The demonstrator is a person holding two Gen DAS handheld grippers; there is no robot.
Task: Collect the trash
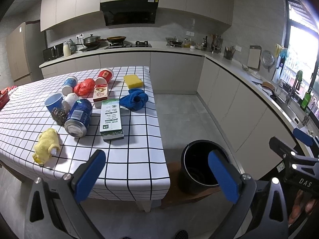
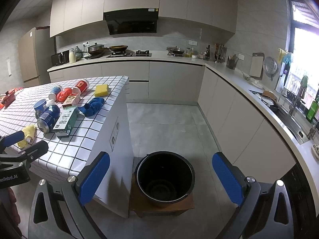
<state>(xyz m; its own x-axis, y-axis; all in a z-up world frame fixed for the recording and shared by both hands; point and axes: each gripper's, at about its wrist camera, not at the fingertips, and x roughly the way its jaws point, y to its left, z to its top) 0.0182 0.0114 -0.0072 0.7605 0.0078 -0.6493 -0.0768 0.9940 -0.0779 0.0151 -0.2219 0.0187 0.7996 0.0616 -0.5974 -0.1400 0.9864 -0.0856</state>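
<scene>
Both the left tongs (image 1: 157, 176) and right tongs (image 2: 160, 180) hang released and empty near the seemingly empty black bucket (image 2: 165, 179) on the floor stool, while cans, cartons and cups (image 1: 78, 117) lie uncollected on the checked tabletop (image 1: 129, 159).

Black gripper frames, silver screws, blue-padded fingers (image 2: 95, 177), white lettering, perhaps "DAS".
</scene>
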